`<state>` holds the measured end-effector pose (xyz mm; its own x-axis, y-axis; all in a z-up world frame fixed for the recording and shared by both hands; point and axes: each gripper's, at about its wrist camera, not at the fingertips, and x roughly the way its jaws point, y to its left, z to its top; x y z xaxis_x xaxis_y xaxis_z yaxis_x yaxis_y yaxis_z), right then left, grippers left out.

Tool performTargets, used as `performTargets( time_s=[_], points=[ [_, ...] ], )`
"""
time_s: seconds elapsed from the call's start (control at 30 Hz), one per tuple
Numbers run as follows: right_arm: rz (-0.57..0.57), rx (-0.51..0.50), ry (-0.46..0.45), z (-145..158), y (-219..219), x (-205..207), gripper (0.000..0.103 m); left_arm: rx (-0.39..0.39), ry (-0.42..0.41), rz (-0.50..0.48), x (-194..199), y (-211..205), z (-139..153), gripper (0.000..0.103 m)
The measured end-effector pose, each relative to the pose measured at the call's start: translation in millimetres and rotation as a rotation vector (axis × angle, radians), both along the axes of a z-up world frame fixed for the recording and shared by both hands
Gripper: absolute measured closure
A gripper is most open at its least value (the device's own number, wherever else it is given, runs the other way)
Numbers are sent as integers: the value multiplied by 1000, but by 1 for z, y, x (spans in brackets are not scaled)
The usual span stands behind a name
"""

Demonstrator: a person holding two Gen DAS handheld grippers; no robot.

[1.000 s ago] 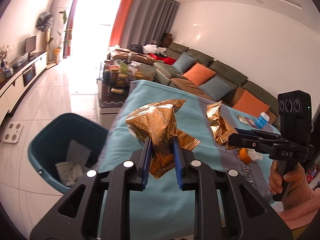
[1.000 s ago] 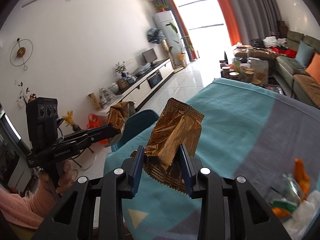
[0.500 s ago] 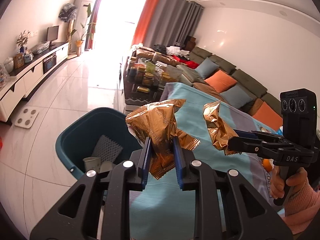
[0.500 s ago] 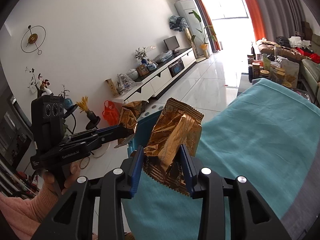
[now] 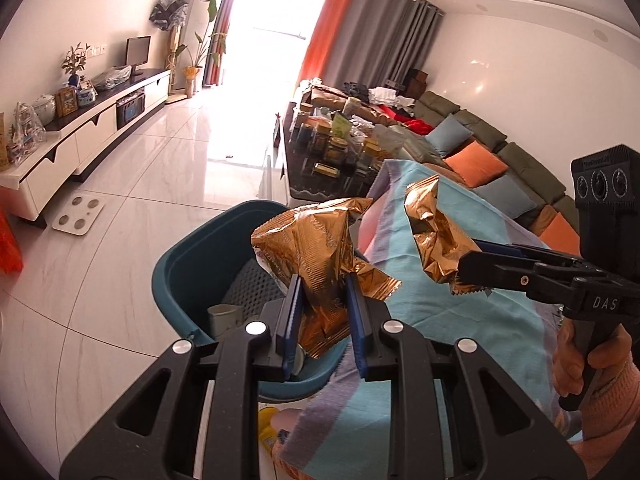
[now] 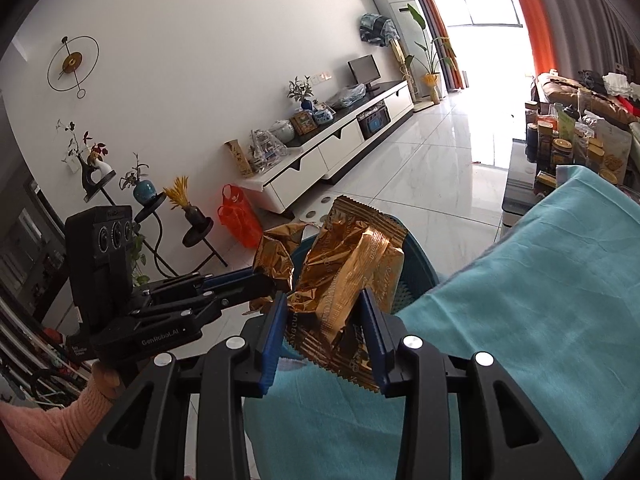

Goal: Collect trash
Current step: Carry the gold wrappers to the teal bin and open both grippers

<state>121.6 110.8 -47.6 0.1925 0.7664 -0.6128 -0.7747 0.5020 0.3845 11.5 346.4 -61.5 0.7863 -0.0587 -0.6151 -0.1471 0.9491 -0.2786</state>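
Note:
My left gripper [image 5: 322,292] is shut on a crumpled gold wrapper [image 5: 316,248] and holds it above the teal bin [image 5: 192,252], which stands on the floor beside the table. My right gripper [image 6: 324,308] is shut on a second gold wrapper [image 6: 352,276]. In the left wrist view that right gripper [image 5: 468,260] and its wrapper [image 5: 436,236] hang over the table's left edge, just right of the bin. In the right wrist view the left gripper [image 6: 276,280] holds its wrapper [image 6: 276,256] over the bin rim [image 6: 420,256].
The bin holds a paper cup [image 5: 226,314] and a grey mesh piece [image 5: 252,288]. The teal tablecloth [image 5: 460,328] covers the table on the right. A glass coffee table with jars [image 5: 336,148] stands beyond. A TV cabinet [image 5: 84,136] lines the left wall.
Both grippers have swung left from over the table toward the bin, each still holding its gold wrapper. The bin now lies directly under the left gripper.

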Motion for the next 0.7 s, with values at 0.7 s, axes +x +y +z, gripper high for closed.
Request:
performTargets(
  time_s=[0.7],
  points=[
    [-42,-123,138,-48,70,41,62,-42,134,96,44,34,-55,79]
  ],
)
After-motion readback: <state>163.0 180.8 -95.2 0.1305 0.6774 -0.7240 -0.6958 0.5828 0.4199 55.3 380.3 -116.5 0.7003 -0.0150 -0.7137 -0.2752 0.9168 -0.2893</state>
